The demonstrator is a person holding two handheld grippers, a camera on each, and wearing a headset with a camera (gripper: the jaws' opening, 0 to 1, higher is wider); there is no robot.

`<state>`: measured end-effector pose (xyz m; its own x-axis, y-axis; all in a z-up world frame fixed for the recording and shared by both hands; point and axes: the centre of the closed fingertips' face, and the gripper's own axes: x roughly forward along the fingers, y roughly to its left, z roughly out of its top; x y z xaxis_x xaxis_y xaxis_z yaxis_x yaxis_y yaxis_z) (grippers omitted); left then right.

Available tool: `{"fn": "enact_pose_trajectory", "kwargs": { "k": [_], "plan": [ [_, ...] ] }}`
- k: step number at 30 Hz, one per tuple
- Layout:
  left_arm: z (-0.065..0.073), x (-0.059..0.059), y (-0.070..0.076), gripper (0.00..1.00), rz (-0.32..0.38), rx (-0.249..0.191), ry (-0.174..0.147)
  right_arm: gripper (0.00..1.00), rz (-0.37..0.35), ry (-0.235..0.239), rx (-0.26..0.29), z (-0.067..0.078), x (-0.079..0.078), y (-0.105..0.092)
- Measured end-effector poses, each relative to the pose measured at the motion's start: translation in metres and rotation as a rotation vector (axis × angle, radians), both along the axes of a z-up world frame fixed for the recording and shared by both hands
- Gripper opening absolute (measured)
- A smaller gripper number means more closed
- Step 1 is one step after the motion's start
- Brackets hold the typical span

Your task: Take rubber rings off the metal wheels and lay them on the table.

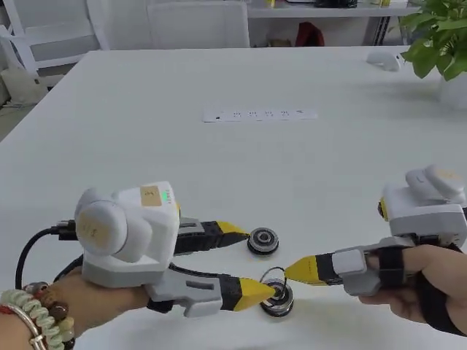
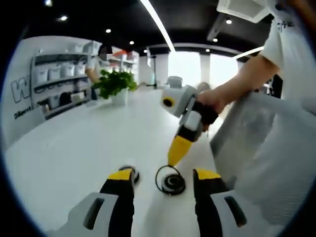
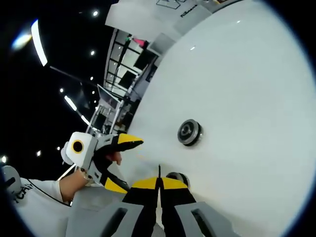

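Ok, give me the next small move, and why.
Probably lift the right gripper up and away: its jaws are shut on the ring, which stands partly off the near wheel, and the open left gripper straddles that wheel.

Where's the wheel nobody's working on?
Head view: the spare wheel lies on the table just off the far jaw tip of the left gripper, a little beyond the other wheel, whose rubber ring the right gripper pinches.

Left tongs [image 1: 257, 260] gape; right tongs [image 1: 289, 271] pinched together.
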<state>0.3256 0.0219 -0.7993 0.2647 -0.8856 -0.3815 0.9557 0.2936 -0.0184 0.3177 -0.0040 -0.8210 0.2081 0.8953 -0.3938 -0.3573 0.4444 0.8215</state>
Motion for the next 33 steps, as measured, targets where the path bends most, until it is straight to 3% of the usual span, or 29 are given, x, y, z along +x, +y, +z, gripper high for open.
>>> {"fn": "enact_pose_trajectory", "kwargs": {
  "k": [3,12,18,24,31,33],
  "plan": [
    [-0.001,0.001,0.006,0.51,0.002,0.01,0.011,0.0,-0.011,-0.003,0.018,0.005,0.002,0.0],
    [-0.004,-0.012,0.029,0.62,-0.006,0.045,0.018,0.0,-0.056,-0.024,0.089,0.024,0.011,0.003],
    [0.017,-0.017,0.046,0.7,0.049,-0.027,-0.011,0.0,-0.054,-0.037,0.133,0.037,0.011,0.009],
    [0.03,-0.02,0.064,0.78,0.095,-0.044,-0.042,0.0,-0.037,-0.066,0.149,0.046,0.01,0.014],
    [0.038,-0.026,0.091,0.82,0.18,-0.07,-0.053,0.0,0.059,-0.16,0.125,0.057,-0.002,0.026],
    [0.036,-0.029,0.099,0.82,0.2,-0.072,-0.045,0.0,0.099,-0.208,0.107,0.06,-0.006,0.028]
  ]
}}
